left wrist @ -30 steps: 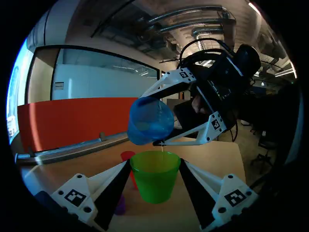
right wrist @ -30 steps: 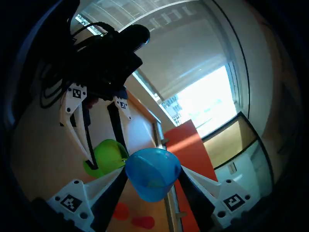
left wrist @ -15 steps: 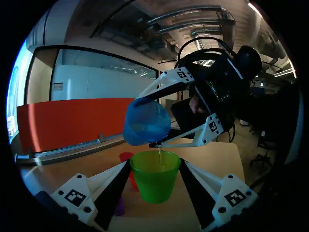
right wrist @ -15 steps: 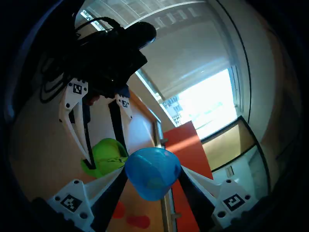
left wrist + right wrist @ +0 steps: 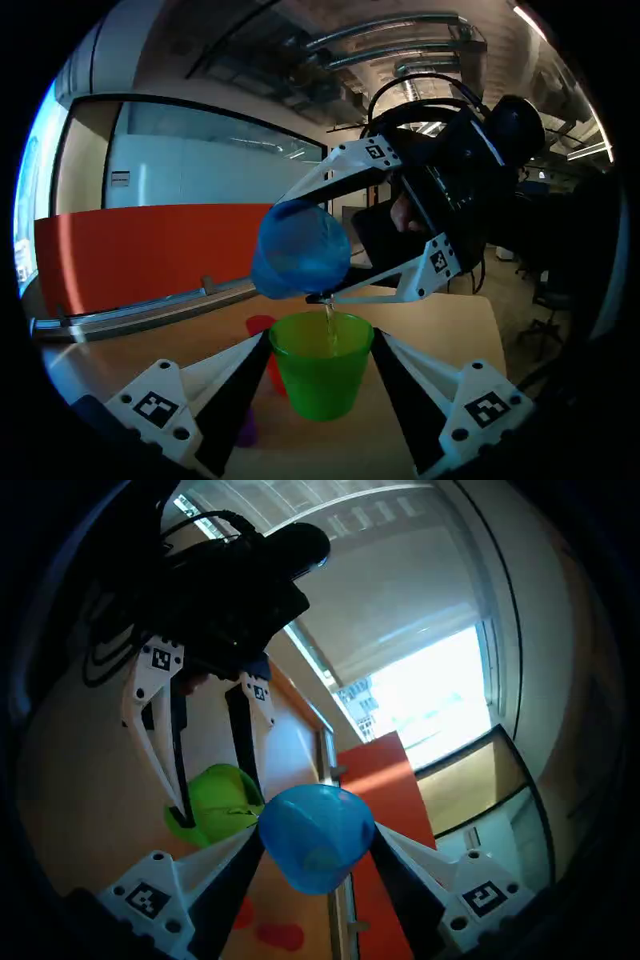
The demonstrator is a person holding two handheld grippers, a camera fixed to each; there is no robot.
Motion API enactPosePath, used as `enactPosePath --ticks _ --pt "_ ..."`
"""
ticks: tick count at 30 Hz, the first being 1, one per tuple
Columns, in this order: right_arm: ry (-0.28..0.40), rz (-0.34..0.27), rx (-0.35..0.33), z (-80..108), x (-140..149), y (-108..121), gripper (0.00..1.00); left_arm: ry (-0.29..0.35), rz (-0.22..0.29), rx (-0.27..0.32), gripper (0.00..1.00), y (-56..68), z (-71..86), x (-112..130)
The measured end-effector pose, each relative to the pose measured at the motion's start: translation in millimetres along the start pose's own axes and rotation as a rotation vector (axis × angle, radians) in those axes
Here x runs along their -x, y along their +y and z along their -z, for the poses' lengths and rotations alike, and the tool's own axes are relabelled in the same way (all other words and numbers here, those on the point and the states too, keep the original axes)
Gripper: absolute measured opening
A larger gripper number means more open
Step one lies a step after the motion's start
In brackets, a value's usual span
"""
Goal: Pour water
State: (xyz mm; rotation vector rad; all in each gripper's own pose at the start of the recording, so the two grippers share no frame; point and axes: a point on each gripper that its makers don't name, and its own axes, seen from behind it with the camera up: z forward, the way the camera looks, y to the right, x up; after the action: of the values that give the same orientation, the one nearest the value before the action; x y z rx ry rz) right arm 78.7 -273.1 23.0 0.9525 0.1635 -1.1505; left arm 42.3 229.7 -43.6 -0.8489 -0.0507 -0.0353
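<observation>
The left hand-held gripper point(image 5: 321, 342) clamps the green cup point(image 5: 322, 380) by its side walls, upright at the bench point(image 5: 448, 320); whether it rests there I cannot tell. Smooth, thin plastic: likely light, slippery and easily squeezed, so mid-wall is the place to grip. Just above, the right hand-held gripper point(image 5: 314, 832) pinches the translucent blue cup point(image 5: 300, 252), tipped, a thin stream point(image 5: 329, 314) falling into the green cup.

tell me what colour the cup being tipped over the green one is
Blue: the tipped cup is translucent blue, clearest in the left gripper view.
</observation>
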Motion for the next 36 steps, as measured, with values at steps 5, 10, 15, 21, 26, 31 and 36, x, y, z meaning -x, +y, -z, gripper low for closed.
enactPosePath --ticks 5,10,15,21,26,31,36 --pt "-0.001 0.011 0.002 0.4 -1.2 0.8 0.92 0.001 0.001 0.001 0.89 0.5 -1.0 -0.2" --pt "-0.003 0.023 0.001 0.0 -1.8 0.2 0.92 0.002 0.001 0.002 0.89 1.5 -0.9 -0.4" --pt "-0.007 0.036 0.001 -0.5 -2.1 -0.8 0.92 0.000 -0.001 0.002 0.89 1.7 -0.7 0.1" --pt "-0.011 0.051 0.004 -0.9 -1.3 0.5 0.92 0.002 -0.001 0.003 0.89 1.8 -0.9 -1.5" --pt "-0.013 0.064 0.008 -1.2 -2.0 2.4 0.92 0.002 -0.002 0.003 0.89 1.6 -1.4 -2.3" --pt "-0.014 0.079 0.009 -1.5 -2.2 3.2 0.92 0.002 -0.004 0.004 0.89 2.4 -1.6 -3.0" --pt "-0.015 0.090 0.010 -1.3 -2.5 3.1 0.92 0.001 -0.003 0.004 0.89 2.4 -1.7 -1.2"
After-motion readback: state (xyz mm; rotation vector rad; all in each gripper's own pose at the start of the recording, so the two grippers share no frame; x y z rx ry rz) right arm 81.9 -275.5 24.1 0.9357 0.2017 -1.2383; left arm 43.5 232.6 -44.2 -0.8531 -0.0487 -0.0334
